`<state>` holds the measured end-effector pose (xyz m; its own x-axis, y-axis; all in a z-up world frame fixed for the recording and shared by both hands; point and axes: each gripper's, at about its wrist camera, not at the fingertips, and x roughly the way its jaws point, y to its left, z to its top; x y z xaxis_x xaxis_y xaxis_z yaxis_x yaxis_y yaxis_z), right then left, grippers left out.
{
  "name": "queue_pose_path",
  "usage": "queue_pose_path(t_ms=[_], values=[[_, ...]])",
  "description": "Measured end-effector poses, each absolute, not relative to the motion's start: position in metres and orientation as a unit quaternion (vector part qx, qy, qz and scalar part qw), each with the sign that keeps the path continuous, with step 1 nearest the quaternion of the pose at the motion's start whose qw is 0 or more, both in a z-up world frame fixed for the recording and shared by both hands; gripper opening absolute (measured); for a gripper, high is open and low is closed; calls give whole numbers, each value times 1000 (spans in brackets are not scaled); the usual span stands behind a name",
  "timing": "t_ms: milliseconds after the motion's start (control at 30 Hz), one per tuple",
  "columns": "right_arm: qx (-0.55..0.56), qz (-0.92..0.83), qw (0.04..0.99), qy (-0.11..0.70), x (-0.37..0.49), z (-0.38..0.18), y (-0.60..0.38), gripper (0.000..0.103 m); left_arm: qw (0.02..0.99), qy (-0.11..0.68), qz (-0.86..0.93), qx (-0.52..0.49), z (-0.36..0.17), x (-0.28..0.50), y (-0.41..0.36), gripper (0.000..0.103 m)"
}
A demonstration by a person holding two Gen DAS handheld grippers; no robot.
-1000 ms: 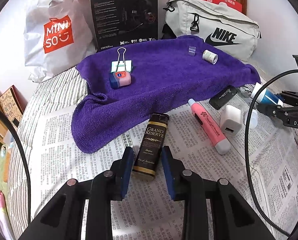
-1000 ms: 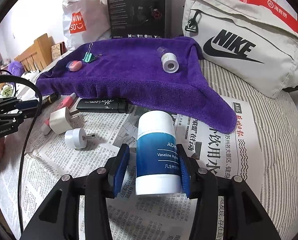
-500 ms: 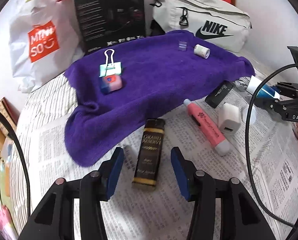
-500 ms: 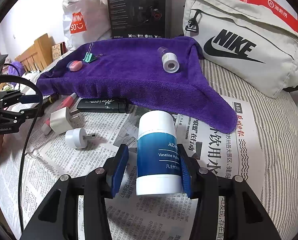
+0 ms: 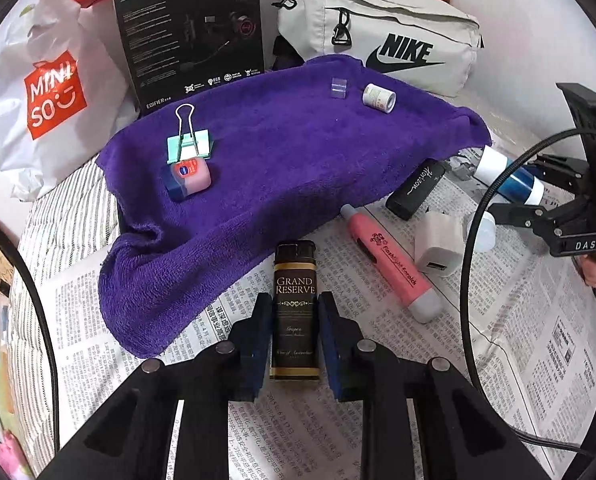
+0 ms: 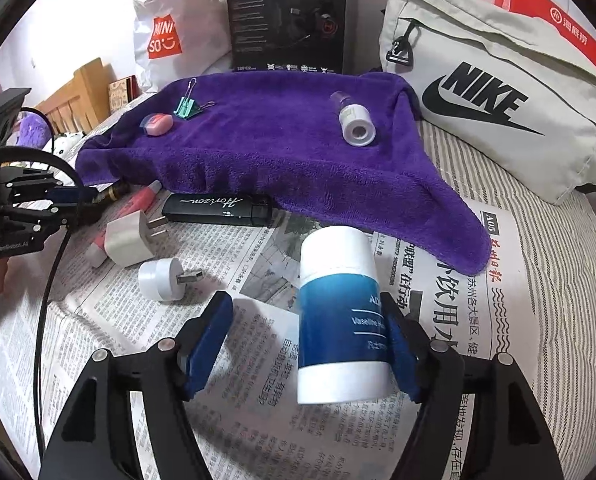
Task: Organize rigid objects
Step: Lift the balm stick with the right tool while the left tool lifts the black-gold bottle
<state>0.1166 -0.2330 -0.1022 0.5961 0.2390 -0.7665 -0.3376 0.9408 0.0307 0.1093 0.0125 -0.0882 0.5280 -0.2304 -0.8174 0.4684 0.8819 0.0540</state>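
Note:
My left gripper [image 5: 294, 336] is shut on a black and gold Grand Reserve lighter [image 5: 295, 304] that lies on the newspaper just in front of the purple towel [image 5: 282, 160]. My right gripper [image 6: 310, 340] is open around a blue and white Vaseline tube [image 6: 340, 316], which leans against the right pad; the left pad stands well clear of it. On the towel lie a green binder clip [image 5: 188, 142], a pink and blue tin [image 5: 188, 176], a small clear block [image 5: 338, 88] and a small white bottle [image 5: 379, 98].
On the newspaper [image 6: 258, 360] lie a black Horizon lighter [image 6: 218, 209], a pink flashlight [image 5: 390, 264], a white plug adapter [image 6: 132, 236] and a round white USB plug [image 6: 164, 280]. Behind the towel stand a Miniso bag [image 5: 46, 92], a black box [image 5: 190, 28] and a Nike bag [image 5: 386, 36].
My left gripper opened, then closed its pads onto the Grand Reserve lighter. My right gripper opened; its left pad moved away from the Vaseline tube, which now tilts toward the right pad.

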Motion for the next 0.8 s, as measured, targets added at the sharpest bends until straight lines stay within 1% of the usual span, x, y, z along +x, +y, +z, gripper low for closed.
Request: queue_pose_path(t_ms=[33,67,133,167,200,233,467,667,800], values=[[-57,161,892,419,117,-102,-234,72,863,443,-204,134,-88,110,13,23],[-56,157,893,419,117,-102,-235,70,862,445,-205,129,-88,111,14,23],[-53,149,895,417,117,-101,-237,62,861,449,-206,124,-88,113,15,23],[-48,141,897,416,117,-101,-241,53,860,449,-207,129,-88,113,14,23],[-44,136,899,415,117,-100,-244,40,859,449,-206,132,-88,113,13,23],[-40,137,898,416,118,-100,-247,36,859,450,-204,134,-88,113,12,23],[-35,152,890,429,117,-98,-252,36,862,455,-193,113,-88,110,18,23],[-14,164,889,427,116,-92,-257,36,860,460,-188,117,-86,108,17,23],[-20,170,890,422,112,-86,-256,36,861,461,-182,109,-86,103,21,23]])
